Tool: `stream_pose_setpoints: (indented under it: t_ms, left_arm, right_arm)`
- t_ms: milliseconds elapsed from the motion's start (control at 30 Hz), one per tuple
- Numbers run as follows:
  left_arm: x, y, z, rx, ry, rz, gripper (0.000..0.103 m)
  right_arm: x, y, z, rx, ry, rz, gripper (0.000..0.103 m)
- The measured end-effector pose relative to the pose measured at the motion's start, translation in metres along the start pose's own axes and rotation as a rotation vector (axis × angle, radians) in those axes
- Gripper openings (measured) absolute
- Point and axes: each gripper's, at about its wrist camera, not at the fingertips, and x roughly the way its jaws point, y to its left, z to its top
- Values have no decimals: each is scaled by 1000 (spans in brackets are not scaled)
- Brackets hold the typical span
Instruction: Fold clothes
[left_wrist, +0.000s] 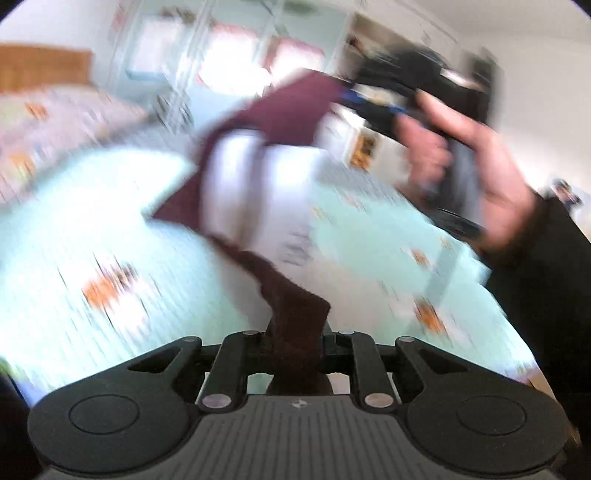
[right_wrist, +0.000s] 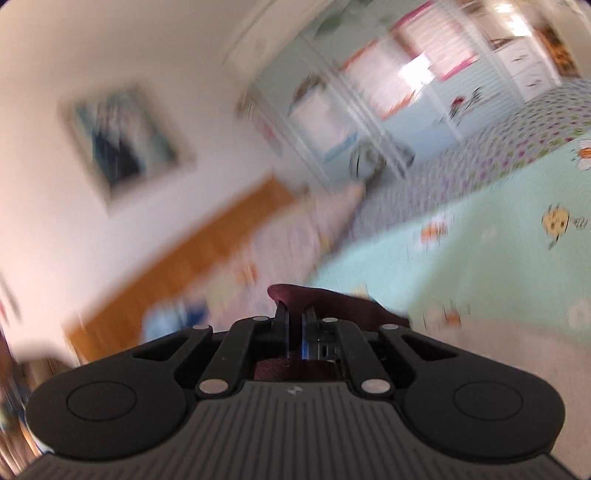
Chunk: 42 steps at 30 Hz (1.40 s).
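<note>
A maroon and white garment (left_wrist: 258, 173) hangs stretched in the air above the bed, blurred by motion. My left gripper (left_wrist: 295, 332) is shut on its lower maroon corner, which bunches between the fingers. In the left wrist view the right gripper (left_wrist: 351, 94) is at the upper right, held by a hand (left_wrist: 476, 173), pinching the garment's top maroon corner. From the right wrist camera, my right gripper (right_wrist: 294, 314) is shut on a maroon fold (right_wrist: 332, 299) that drapes off to the right.
A mint bedspread (left_wrist: 92, 221) with orange cartoon prints lies under the garment, and a dotted quilt (right_wrist: 517, 140) lies beyond it. A wooden headboard (right_wrist: 207, 243), a framed picture (right_wrist: 122, 144) and wardrobe doors (right_wrist: 388, 85) line the walls. A dark sleeve (left_wrist: 543, 280) is at right.
</note>
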Motion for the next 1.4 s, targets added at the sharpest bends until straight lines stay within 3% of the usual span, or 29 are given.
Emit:
stream_pose_setpoints:
  t_ms: [133, 333, 433, 600, 700, 833, 967, 1033, 1100, 1200, 1300, 1400]
  left_arm:
    - [-2, 4, 67, -30, -130, 102, 19]
    - [-10, -19, 161, -77, -327, 78, 18]
    - [-27, -59, 199, 11, -424, 89, 18]
    - [-77, -142, 244, 245, -593, 164, 18]
    - [-117, -190, 265, 358, -720, 221, 18]
    - [-151, -232, 277, 459, -806, 273, 19]
    - [-128, -238, 260, 523, -750, 341, 21]
    - [-98, -225, 250, 509, -675, 341, 21]
    - [-55, -177, 230, 469, -583, 322, 21]
    - [20, -129, 226, 405, -451, 300, 21]
    - [81, -105, 245, 372, -369, 292, 20]
    - [123, -96, 287, 378, -335, 284, 20]
  right_arm:
    - [-59, -6, 52, 95, -186, 67, 7]
    - [-179, -8, 85, 98, -413, 160, 7]
    - [-225, -4, 76, 50, -453, 184, 7]
    - [-252, -1, 80, 44, -496, 228, 7]
    - [-268, 1, 83, 40, -521, 254, 7]
    - [-290, 3, 86, 35, -555, 289, 7]
    - [-308, 4, 88, 29, -584, 309, 7]
    - [-298, -6, 83, 20, -575, 244, 7]
    - [-286, -14, 77, -3, -560, 171, 7]
    - [-253, -31, 81, -13, -511, 71, 7]
    - [-214, -49, 99, 3, -468, 2, 7]
    - [-184, -61, 134, -11, -452, -62, 7]
